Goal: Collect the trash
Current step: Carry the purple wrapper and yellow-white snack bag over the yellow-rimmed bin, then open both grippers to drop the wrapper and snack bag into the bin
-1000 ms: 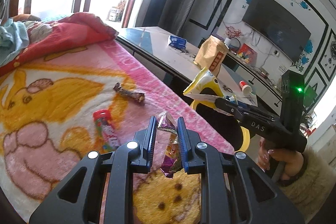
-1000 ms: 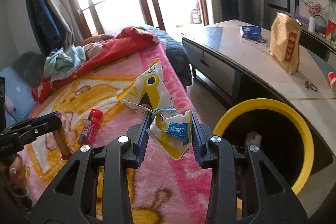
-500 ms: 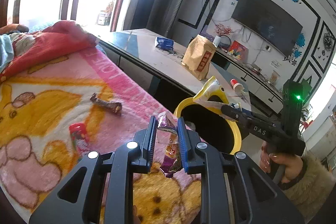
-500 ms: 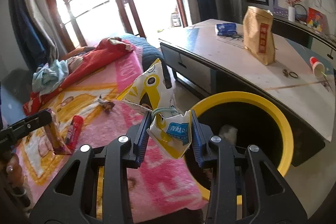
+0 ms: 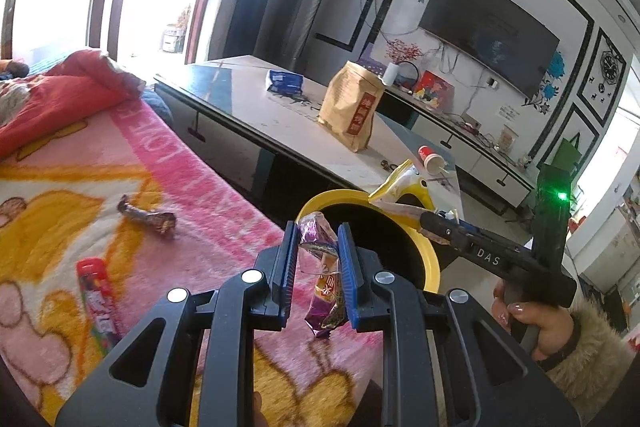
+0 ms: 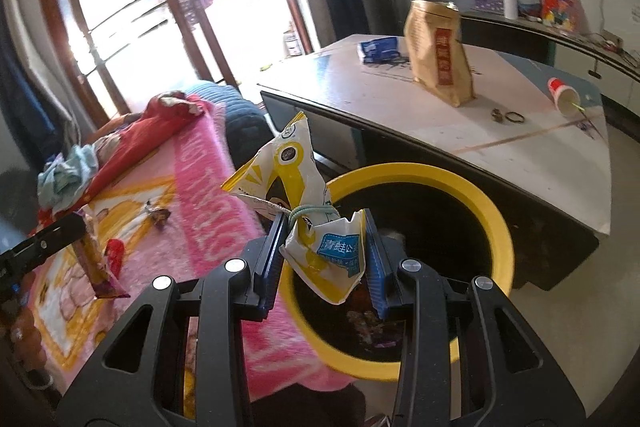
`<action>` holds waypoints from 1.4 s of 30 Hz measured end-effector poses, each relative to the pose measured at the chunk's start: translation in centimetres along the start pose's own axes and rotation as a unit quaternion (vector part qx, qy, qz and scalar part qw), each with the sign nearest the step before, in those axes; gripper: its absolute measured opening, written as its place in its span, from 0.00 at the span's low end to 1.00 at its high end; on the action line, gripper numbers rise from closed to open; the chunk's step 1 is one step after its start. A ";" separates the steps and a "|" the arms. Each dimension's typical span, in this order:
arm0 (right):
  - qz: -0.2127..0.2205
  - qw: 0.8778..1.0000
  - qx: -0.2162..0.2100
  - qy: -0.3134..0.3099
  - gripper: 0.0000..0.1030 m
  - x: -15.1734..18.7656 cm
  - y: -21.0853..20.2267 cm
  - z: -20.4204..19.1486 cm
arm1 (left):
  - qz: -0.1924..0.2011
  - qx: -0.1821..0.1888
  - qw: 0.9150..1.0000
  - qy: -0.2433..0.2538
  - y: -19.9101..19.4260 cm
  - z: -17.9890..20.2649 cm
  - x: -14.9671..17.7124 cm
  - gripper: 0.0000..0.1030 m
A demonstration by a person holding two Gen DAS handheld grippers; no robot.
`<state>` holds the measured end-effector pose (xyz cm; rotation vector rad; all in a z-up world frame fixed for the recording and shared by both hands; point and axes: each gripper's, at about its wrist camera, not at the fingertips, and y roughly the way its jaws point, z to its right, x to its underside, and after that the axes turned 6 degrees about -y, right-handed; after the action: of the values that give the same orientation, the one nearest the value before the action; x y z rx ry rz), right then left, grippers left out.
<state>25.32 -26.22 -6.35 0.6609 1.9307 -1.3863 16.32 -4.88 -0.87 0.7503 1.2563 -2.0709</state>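
Note:
My left gripper point(image 5: 318, 239) is shut on a purple foil wrapper point(image 5: 325, 283) that hangs between its blue pads, just short of the yellow-rimmed bin point(image 5: 430, 259). My right gripper point(image 6: 324, 227) is shut on a yellow and white snack bag point(image 6: 292, 183) tied with a rubber band, held over the bin point(image 6: 500, 223), whose dark inside holds some trash. In the left wrist view the right gripper point(image 5: 424, 217) reaches over the bin's far rim with the snack bag point(image 5: 404, 183). A brown candy wrapper point(image 5: 148, 215) and a red candy tube point(image 5: 96, 295) lie on the pink blanket point(image 5: 192, 171).
A low table point(image 6: 460, 119) stands behind the bin with a brown paper bag point(image 6: 438, 55), a blue packet point(image 6: 378, 49), a tipped red cup point(image 6: 564, 95) and small rings. Red bedding and clothes point(image 6: 120, 143) are piled at the bed's far end. A hand point(image 5: 536, 319) grips the right tool.
Both grippers have swung from over the blanket toward the bin, each keeping its hold. The bin now fills more of both views and the blanket trash has slid left.

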 end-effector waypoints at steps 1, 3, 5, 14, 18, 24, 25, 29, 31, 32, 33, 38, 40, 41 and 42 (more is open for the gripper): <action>0.000 1.000 0.002 0.004 0.28 0.1 0.0 0.3 | -0.001 0.002 1.000 0.001 0.3 0.1 0.0 0.19; 0.000 1.000 0.008 0.011 0.28 0.2 -0.1 0.9 | -0.003 0.005 1.000 0.005 0.9 0.6 0.0 0.19; -0.001 1.000 0.013 0.016 0.28 0.2 -0.1 1.4 | -0.005 0.007 1.000 0.008 1.5 1.1 0.0 0.19; -0.009 0.998 0.031 0.047 0.28 0.5 0.2 3.7 | -0.012 0.019 0.999 0.027 3.9 3.1 0.1 0.19; -0.013 0.997 0.039 0.059 0.28 0.8 0.3 4.6 | -0.015 0.022 0.999 0.035 4.9 3.8 0.2 0.19; -0.024 0.996 0.051 0.071 0.28 1.3 0.7 5.4 | -0.021 0.025 0.999 0.043 6.7 4.5 0.5 0.19; -0.026 0.996 0.054 0.073 0.28 1.3 0.9 5.6 | -0.023 0.025 0.998 0.045 7.1 4.6 0.6 0.19; -0.033 0.994 0.062 0.084 0.28 1.6 1.2 6.2 | -0.032 0.027 0.998 0.048 8.3 4.9 1.1 0.19; -0.036 0.994 0.064 0.087 0.28 1.7 1.4 6.6 | -0.038 0.029 0.998 0.049 9.0 5.0 1.3 0.19; -0.037 0.993 0.066 0.088 0.28 1.7 1.5 6.6 | -0.040 0.030 0.997 0.050 9.3 5.0 1.5 0.19; -0.038 0.993 0.066 0.089 0.29 1.8 1.6 6.8 | -0.043 0.031 0.997 0.051 9.6 5.1 1.6 0.19; -0.043 0.992 0.070 0.094 0.29 1.9 1.9 7.1 | -0.055 0.037 0.996 0.054 11.0 5.3 2.0 0.19; -0.044 0.992 0.070 0.097 0.29 2.0 1.9 7.2 | -0.059 0.039 0.996 0.054 11.5 5.4 2.1 0.20; -0.044 0.992 0.070 0.099 0.30 2.1 1.9 7.3 | -0.060 0.040 0.996 0.054 11.8 5.4 2.1 0.20; -0.044 0.991 0.069 0.103 0.31 2.1 1.9 7.4 | -0.062 0.041 0.996 0.055 12.0 5.5 2.2 0.20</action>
<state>26.99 -32.65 -10.76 0.8207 2.0572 -1.5712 22.77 -14.78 -7.10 0.8520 1.3135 -2.2184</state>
